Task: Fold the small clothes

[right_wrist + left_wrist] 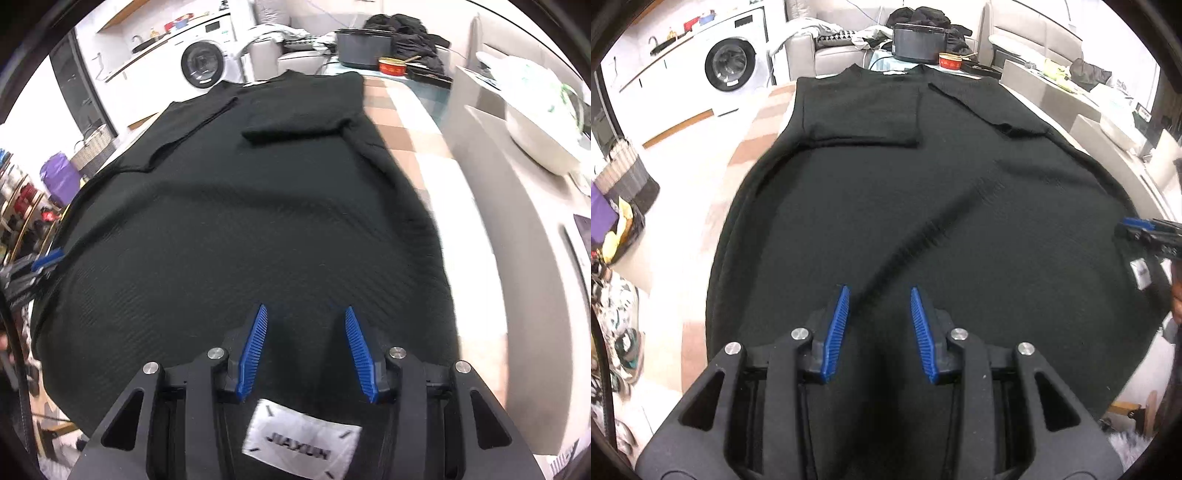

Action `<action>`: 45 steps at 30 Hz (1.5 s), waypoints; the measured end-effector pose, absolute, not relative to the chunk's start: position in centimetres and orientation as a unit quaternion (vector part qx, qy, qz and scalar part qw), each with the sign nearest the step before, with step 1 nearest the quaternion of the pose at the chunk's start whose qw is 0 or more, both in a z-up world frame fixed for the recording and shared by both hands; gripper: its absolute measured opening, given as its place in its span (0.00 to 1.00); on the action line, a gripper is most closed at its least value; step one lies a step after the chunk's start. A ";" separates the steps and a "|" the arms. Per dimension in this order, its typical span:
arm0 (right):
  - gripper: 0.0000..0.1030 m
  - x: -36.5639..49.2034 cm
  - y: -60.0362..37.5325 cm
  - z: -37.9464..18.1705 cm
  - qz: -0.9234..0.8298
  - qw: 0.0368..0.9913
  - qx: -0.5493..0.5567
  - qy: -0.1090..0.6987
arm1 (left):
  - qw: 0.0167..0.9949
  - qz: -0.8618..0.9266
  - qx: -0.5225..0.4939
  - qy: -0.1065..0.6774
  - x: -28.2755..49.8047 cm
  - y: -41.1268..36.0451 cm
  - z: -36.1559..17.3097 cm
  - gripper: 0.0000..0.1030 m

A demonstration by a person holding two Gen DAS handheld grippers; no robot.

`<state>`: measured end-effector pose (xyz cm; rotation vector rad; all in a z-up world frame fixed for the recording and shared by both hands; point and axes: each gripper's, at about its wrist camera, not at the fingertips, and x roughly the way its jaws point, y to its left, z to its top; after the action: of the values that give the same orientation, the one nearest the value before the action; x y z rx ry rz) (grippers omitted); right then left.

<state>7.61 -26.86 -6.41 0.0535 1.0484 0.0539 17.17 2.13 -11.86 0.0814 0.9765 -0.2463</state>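
A black garment (886,221) is spread flat on the tabletop (406,122), which is covered by a checked cloth, and both sleeves are seen folded inward over the chest at the far end. The left tool (879,291) is held above the near hem with its blue pads (836,332) apart, and no fabric is pinched between them. The right tool (304,310) is held over the near right part of the same garment, also with its pads apart and nothing gripped. A white label (301,435) is seen just below the right tool. Behind the tabletop, a washing machine (731,62) and a dark pot (919,40) are visible.
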 end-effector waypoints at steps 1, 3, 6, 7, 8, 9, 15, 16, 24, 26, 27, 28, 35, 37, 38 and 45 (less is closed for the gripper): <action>0.44 7.6 -27.0 -6.4 0.020 0.866 0.028 0.499 | 0.872 -0.123 0.031 0.473 17.0 2.1 -11.9 0.38; 0.44 7.6 -27.0 -6.5 0.020 0.867 0.036 0.497 | 0.866 -0.149 0.025 0.477 16.6 1.0 -12.0 0.50; 0.47 7.5 -26.3 -6.4 0.029 0.867 0.029 0.497 | 0.862 -0.157 0.079 0.476 16.3 -1.8 -12.8 0.55; 0.47 7.6 -26.0 -6.4 0.036 0.867 0.025 0.497 | 0.859 -0.159 0.092 0.478 16.2 -2.3 -13.1 0.55; 0.48 7.8 -25.8 -6.5 0.040 0.866 0.022 0.497 | 0.867 -0.162 0.092 0.463 16.1 -2.6 -13.0 0.55; 0.48 7.9 -25.5 -6.6 0.042 0.865 0.016 0.499 | 0.865 -0.164 0.090 0.465 16.1 -2.6 -13.1 0.55; 0.39 8.2 -24.4 -7.0 0.033 0.864 -0.030 0.501 | 0.871 -0.182 0.076 0.450 15.5 -3.0 -13.0 0.01; 0.30 8.1 -24.2 -7.0 0.033 0.865 -0.039 0.500 | 0.872 -0.180 0.081 0.448 15.2 -3.1 -12.9 0.01; 0.02 7.6 -24.3 -6.9 0.030 0.867 -0.039 0.496 | 0.869 -0.191 0.065 0.452 14.5 -2.7 -12.6 0.00; 0.02 7.6 -24.4 -6.9 0.030 0.868 -0.033 0.494 | 0.869 -0.194 0.067 0.449 13.8 -2.6 -12.2 0.00; 0.02 7.5 -24.5 -6.9 0.031 0.869 -0.030 0.494 | 0.870 -0.195 0.068 0.448 13.6 -2.5 -12.1 0.00; 0.02 7.6 -24.5 -6.8 0.031 0.869 -0.029 0.492 | 0.869 -0.196 0.069 0.448 13.4 -2.5 -12.0 0.00; 0.00 6.4 -25.4 -5.6 0.023 0.876 -0.017 0.482 | 0.861 -0.202 0.061 0.464 13.1 -2.1 -12.6 0.00; 0.00 6.3 -26.2 -6.0 0.014 0.871 -0.009 0.490 | 0.861 -0.203 0.049 0.464 13.0 -1.8 -12.5 0.00; 0.00 6.2 -26.5 -6.1 0.006 0.871 -0.005 0.491 | 0.861 -0.203 0.044 0.463 12.9 -1.6 -12.3 0.00; 0.24 6.9 -25.7 -5.7 0.035 0.879 0.024 0.475 | 0.874 -0.179 0.046 0.450 14.8 -2.3 -11.9 0.30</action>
<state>6.95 -25.73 -5.66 0.0506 0.9906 0.0724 14.78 -2.32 -11.91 0.0960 0.9390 -0.3738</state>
